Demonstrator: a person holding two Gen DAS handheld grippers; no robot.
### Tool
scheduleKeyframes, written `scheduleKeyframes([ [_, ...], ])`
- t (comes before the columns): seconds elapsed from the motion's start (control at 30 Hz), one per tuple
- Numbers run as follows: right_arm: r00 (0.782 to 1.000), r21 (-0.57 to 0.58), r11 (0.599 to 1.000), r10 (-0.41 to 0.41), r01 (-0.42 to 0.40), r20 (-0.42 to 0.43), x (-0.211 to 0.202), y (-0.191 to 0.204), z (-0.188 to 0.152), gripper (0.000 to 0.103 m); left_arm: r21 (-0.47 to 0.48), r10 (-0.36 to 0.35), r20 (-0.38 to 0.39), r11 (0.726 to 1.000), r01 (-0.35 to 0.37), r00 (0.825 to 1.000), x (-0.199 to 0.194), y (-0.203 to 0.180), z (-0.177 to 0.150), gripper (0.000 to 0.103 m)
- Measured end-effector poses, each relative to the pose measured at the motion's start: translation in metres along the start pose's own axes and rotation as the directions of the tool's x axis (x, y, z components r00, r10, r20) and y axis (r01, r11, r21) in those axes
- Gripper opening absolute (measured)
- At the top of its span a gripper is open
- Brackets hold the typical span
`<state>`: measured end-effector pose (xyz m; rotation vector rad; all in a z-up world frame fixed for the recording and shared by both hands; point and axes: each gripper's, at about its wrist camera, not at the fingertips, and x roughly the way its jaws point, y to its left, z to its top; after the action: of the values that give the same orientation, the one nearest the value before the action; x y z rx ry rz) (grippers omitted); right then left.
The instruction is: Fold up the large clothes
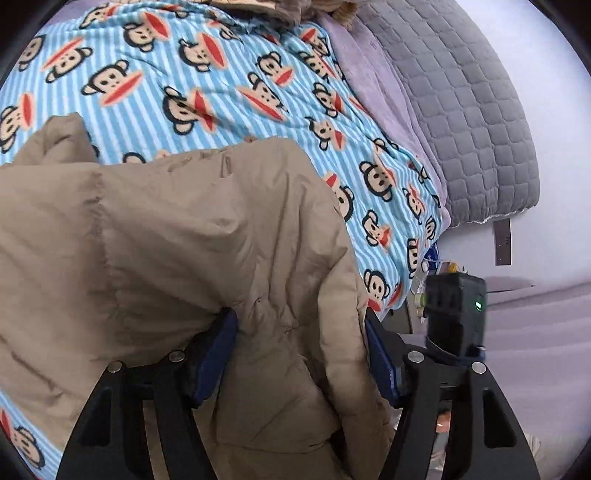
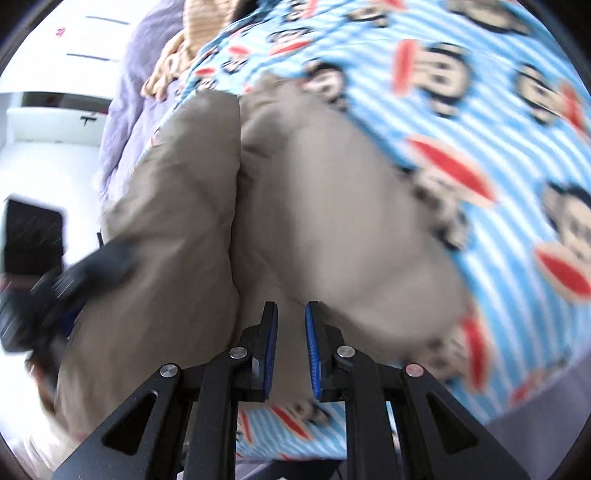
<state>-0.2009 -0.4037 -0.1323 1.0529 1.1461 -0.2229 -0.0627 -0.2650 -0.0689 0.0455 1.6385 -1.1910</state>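
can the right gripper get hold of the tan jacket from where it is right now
Probably yes. The right gripper sits right at the tan jacket, jaws a little apart with fabric between them and nothing in the way, though the blur hides whether the pads touch it.

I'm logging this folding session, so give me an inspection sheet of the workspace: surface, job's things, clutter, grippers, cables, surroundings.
Surface: bed covered by a blue striped monkey-print blanket, over a lilac sheet.
Job's things: tan padded coat lying bunched on the blanket, a deep crease down its middle in the right wrist view.
Clutter: grey quilted cover at the bed's far side; beige knitted fabric at the blanket's far end.
Grippers: left gripper open, coat fabric between its fingers; right gripper slightly open, close over the coat, contact unclear.
Cables: nothing seen.
Surroundings: white wall; small items beside the bed, too small to identify.
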Motion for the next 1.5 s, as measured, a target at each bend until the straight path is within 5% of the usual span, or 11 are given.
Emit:
scheduleKeyframes([
  [0.1, 0.999, 0.004, 1.0, -0.003, 0.002, 0.034, -0.024, -0.008, -0.021, 0.035, 0.012, 0.041, -0.004, 0.999, -0.041, 0.999, 0.027, 0.001, 0.009, 0.068],
  [0.17, 0.997, 0.006, 0.999, 0.039, -0.039, 0.065, -0.041, -0.012, -0.031, 0.078, 0.03, 0.076, 0.001, 0.997, -0.076, 0.997, 0.04, -0.001, 0.015, 0.068],
  [0.33, 0.974, -0.106, 0.971, 0.22, -0.214, 0.052, -0.057, 0.017, -0.049, 0.082, 0.06, 0.138, 0.008, 0.989, -0.138, 0.99, 0.061, -0.007, 0.027, 0.068],
  [0.5, 0.973, -0.15, 0.961, 0.233, -0.231, -0.007, -0.02, 0.058, -0.034, 0.084, 0.076, 0.183, 0.052, 0.98, -0.186, 0.982, 0.056, -0.019, 0.04, 0.068],
  [0.53, 0.976, -0.152, 0.966, 0.216, -0.211, 0.018, -0.017, 0.061, -0.031, 0.083, 0.105, 0.202, 0.085, 0.972, -0.21, 0.976, 0.05, -0.025, 0.041, 0.068],
  [0.6, 0.997, -0.17, 0.984, 0.07, -0.062, 0.04, -0.012, 0.061, -0.029, 0.057, 0.138, 0.275, 0.181, 0.943, -0.302, 0.944, 0.022, -0.03, 0.039, 0.068],
  [0.67, 0.998, -0.165, 0.985, 0.05, -0.045, 0.025, -0.006, 0.054, -0.024, 0.038, 0.122, 0.281, 0.246, 0.941, -0.317, 0.928, -0.009, -0.025, 0.035, 0.068],
  [0.8, 0.999, -0.187, 0.982, -0.029, 0.033, 0.026, -0.003, 0.043, -0.021, 0.023, 0.048, 0.403, 0.386, 0.889, -0.455, 0.83, -0.063, 0.002, 0.02, 0.068],
  [0.9, 0.997, -0.184, 0.981, -0.06, 0.066, 0.039, -0.006, 0.037, -0.018, 0.021, -0.023, 0.519, 0.378, 0.833, -0.552, 0.767, -0.073, 0.037, 0.01, 0.068],
  [1.13, 0.971, -0.282, 0.931, -0.205, 0.233, 0.124, -0.003, 0.041, -0.014, 0.021, -0.05, 0.561, 0.369, 0.808, -0.587, 0.741, -0.031, 0.061, 0.014, 0.068],
  [1.5, 0.946, -0.177, 0.932, -0.295, 0.315, 0.132, 0.01, -0.032, 0.004, 0.021, 0.041, 0.519, 0.363, 0.821, -0.57, 0.774, 0.053, 0.014, 0.059, 0.068],
])
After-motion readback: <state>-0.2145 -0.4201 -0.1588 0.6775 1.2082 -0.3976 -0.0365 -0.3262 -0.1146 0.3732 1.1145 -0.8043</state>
